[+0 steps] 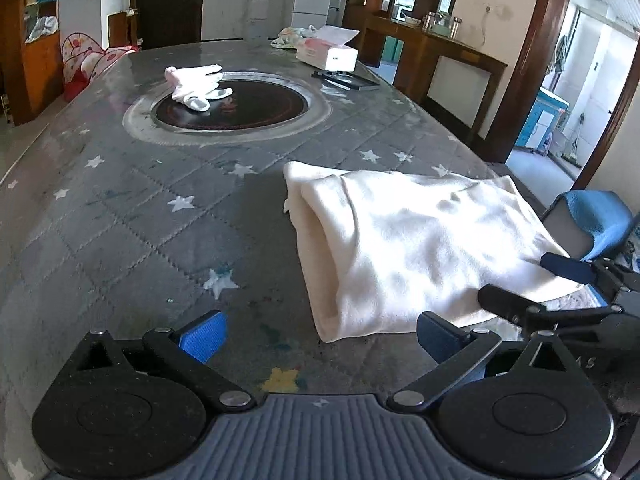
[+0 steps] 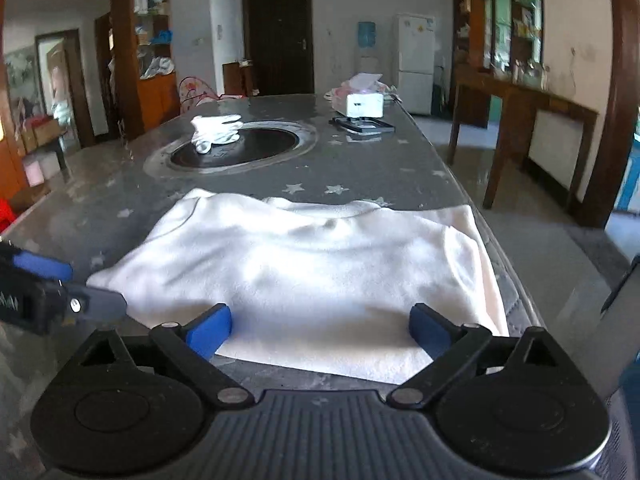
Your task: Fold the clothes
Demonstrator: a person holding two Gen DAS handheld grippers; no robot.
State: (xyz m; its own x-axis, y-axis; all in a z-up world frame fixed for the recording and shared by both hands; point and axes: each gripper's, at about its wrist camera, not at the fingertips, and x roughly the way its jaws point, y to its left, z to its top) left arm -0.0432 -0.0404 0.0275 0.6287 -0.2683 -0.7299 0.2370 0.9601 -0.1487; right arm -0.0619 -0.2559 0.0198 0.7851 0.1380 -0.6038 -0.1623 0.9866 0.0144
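Left gripper [image 1: 320, 332] jaws wide apart, nothing between the blue pads, only bare table cover [image 1: 120, 220] under them. Right gripper [image 2: 320, 330] also spread wide, pads over the near edge of the cream garment [image 2: 304, 264], not pinching it. The garment lies folded on the grey star-print cover at the near right part of the table, its right side hanging a bit over the table edge; layers underneath hidden. In the left view the right gripper's far finger overlaps the cloth; touching or not is hard to tell. Blue chair [image 1: 600, 216] cut off at the frame edge. Farther out, a white bundle [image 1: 198, 86], maybe socks or gloves, on the round dark hob [image 1: 256, 108]. Beyond that a tissue box [image 1: 328, 54] and a flat dark tray [image 1: 346, 80], details blurred.
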